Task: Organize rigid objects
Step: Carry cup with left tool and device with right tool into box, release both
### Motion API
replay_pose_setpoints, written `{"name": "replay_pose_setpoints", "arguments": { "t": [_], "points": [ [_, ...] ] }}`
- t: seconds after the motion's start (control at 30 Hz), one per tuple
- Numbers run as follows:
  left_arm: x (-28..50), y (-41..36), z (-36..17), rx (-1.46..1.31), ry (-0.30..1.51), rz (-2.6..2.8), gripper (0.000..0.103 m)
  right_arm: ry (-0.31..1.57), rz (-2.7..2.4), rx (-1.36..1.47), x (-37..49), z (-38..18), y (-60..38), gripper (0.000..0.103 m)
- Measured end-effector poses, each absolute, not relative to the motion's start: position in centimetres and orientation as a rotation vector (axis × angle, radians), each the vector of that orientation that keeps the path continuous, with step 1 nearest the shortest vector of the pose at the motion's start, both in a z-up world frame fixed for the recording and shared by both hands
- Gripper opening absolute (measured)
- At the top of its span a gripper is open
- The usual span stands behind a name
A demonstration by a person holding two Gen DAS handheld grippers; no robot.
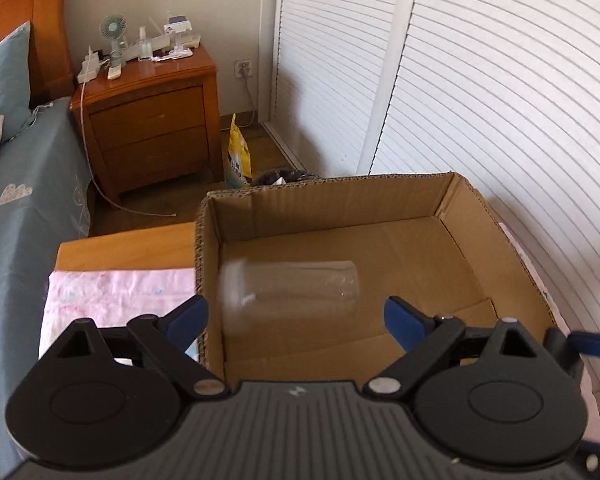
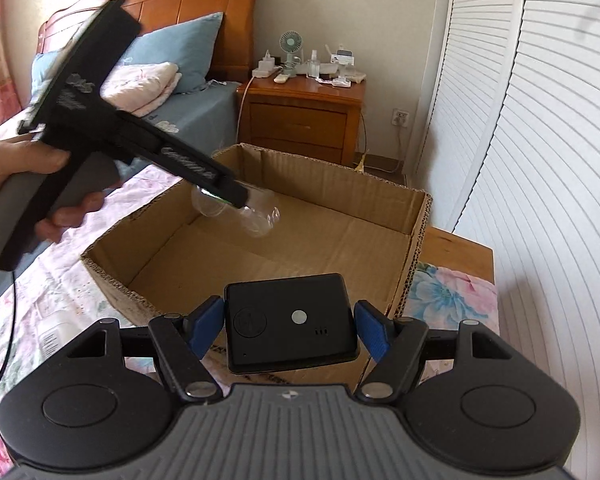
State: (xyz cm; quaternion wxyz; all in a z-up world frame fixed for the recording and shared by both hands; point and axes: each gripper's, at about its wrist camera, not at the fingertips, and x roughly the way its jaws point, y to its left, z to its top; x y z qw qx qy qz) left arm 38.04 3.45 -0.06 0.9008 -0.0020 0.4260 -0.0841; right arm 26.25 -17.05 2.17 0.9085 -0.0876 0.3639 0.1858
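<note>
Right gripper (image 2: 290,326) is clamping a black box device (image 2: 290,322) over the near edge of the open cardboard box (image 2: 416,216). Left gripper (image 2: 242,196), in a person's hand (image 2: 40,168), is hovering with a clear plastic bottle (image 2: 256,212) above the box interior.

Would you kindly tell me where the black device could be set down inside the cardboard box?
The open cardboard box has bare floor throughout. The clear plastic cup, blurred between the left gripper's open jaws, occupies the box's left side. The far right corner is freest for the flat black device in the right gripper.
</note>
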Motion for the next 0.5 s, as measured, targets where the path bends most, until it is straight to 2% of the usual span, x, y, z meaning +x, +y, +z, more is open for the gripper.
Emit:
{"name": "replay_pose_setpoints", "arguments": {
  "t": [0.5],
  "points": [
    [28.4,7.0,3.7,0.091,0.818,-0.192,0.097,0.791,0.322,-0.199,32.6,1.9,-15.5,0.075]
  ]
}}
